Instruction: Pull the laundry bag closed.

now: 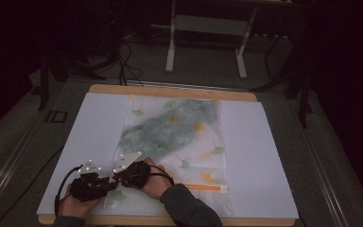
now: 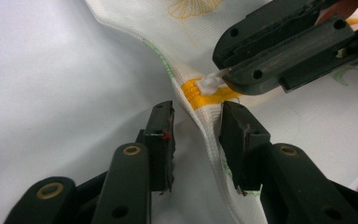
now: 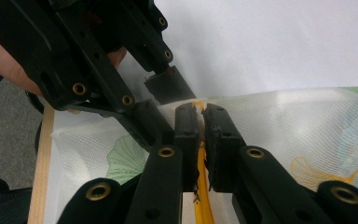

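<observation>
Bag: your mesh zipper bag [image 1: 175, 137], white with green and yellow ginkgo-leaf print, lies flat on the white sheet [image 1: 264, 156] that covers the wooden table [image 1: 170, 91]. A bluish garment shows through its upper half.

Zipper: the orange zipper [image 1: 203, 187] runs along the bag's near end, left to right in the high view. Its left end sits between your 2 grippers.

Zipper pull: the white zipper pull [image 2: 208, 84] sits at the end of the orange tape, seen in the left gripper view.

Right gripper: your right gripper [image 3: 200, 122] has its 2 jaws pressed nearly together, pinching the zipper line; the orange tape runs down between them in the right gripper view. In the left gripper view its tip touches the white pull. Whether the pull itself or just the tape is clamped, you cannot tell.

Left gripper: your left gripper [image 2: 196, 125] has its 2 jaws spread. A raised fold of the bag's edge, just below the orange tape end, stands in the gap. The right-hand jaw touches the fabric; the left-hand jaw stands apart from it.

Relation: the 2 gripper tips are just beside each other at the bag's near-left corner [image 1: 116, 191].

Hands: both your hands come in from the bottom edge of the high view, over the near-left part of the sheet.
</observation>
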The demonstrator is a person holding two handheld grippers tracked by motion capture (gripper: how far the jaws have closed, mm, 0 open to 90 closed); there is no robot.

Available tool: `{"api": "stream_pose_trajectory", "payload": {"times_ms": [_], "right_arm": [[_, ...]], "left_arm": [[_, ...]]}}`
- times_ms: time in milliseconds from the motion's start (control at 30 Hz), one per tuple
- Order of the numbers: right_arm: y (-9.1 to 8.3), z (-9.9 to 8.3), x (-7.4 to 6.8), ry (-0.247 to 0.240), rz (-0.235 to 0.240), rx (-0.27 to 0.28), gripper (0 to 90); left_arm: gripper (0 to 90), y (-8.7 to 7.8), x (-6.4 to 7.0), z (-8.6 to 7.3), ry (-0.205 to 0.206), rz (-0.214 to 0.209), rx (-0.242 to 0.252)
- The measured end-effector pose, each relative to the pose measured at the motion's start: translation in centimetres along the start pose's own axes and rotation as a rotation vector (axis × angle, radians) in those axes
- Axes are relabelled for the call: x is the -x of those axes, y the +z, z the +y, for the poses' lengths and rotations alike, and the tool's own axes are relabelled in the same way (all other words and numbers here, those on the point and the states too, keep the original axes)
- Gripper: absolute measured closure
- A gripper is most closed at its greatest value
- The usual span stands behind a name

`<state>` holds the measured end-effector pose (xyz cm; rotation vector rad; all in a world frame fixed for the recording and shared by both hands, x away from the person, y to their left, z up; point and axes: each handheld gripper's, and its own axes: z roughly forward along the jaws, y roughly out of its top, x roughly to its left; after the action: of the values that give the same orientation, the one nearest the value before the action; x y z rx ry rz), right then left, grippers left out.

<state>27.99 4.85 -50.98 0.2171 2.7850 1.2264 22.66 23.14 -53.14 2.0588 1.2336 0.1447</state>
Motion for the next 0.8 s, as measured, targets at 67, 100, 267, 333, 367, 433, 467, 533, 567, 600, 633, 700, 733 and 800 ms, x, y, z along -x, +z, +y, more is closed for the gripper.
{"api": "stream_pose_trajectory", "payload": {"times_ms": [67,100,267,333,367,433,467,533,567,600,633,700,733,800], "right_arm": [[-0.08,0.05,0.06,-0.002,0.0,0.003,84.5],[-0.09,0.07,0.04,-0.001,0.003,0.004,84.6],[0.01,0.1,-0.05,-0.007,0.005,0.003,84.7],[0.0,0.14,-0.03,-0.005,0.006,0.005,84.7],[0.0,0.14,-0.03,-0.005,0.006,0.005,84.7],[-0.02,0.1,0.02,-0.005,0.008,0.002,84.8],[-0.02,0.05,0.04,-0.003,0.007,0.003,84.8],[-0.04,-0.08,0.14,-0.001,0.008,0.002,84.8],[-0.04,-0.08,0.14,-0.001,0.008,0.002,84.8],[-0.05,-0.16,0.16,0.004,0.012,0.001,84.8],[-0.04,-0.3,0.2,0.002,0.011,-0.001,85.2],[-0.03,-0.36,0.21,0.0,0.011,-0.003,85.4],[-0.02,-0.41,0.19,0.004,0.01,-0.004,85.9],[0.03,-0.56,0.26,-0.003,0.007,-0.011,90.0]], "left_arm": [[69.2,-0.02,-0.23,-0.01,-0.014,-0.025,0.002],[69.4,0.03,-0.3,-0.01,-0.015,-0.031,-0.003],[70.6,0.65,-0.2,0.09,-0.013,-0.047,-0.024],[73.0,0.71,-0.23,0.13,-0.017,-0.053,-0.025],[73.0,0.74,-0.26,0.11,-0.02,-0.057,-0.025],[80.7,0.77,-0.34,0.09,-0.018,-0.07,-0.028],[83.3,0.81,-0.29,0.11,-0.014,-0.071,-0.03],[86.3,0.89,-0.22,0.12,-0.008,-0.069,-0.031],[86.7,0.89,-0.22,0.12,-0.008,-0.069,-0.031],[86.7,0.89,-0.22,0.12,-0.008,-0.069,-0.031],[87.2,0.95,-0.15,0.12,-0.01,-0.068,-0.032],[87.3,0.94,-0.16,0.09,-0.012,-0.07,-0.029],[87.4,0.91,-0.18,0.07,-0.012,-0.072,-0.026],[87.8,0.81,-0.24,0.07,-0.015,-0.079,-0.015]]}}
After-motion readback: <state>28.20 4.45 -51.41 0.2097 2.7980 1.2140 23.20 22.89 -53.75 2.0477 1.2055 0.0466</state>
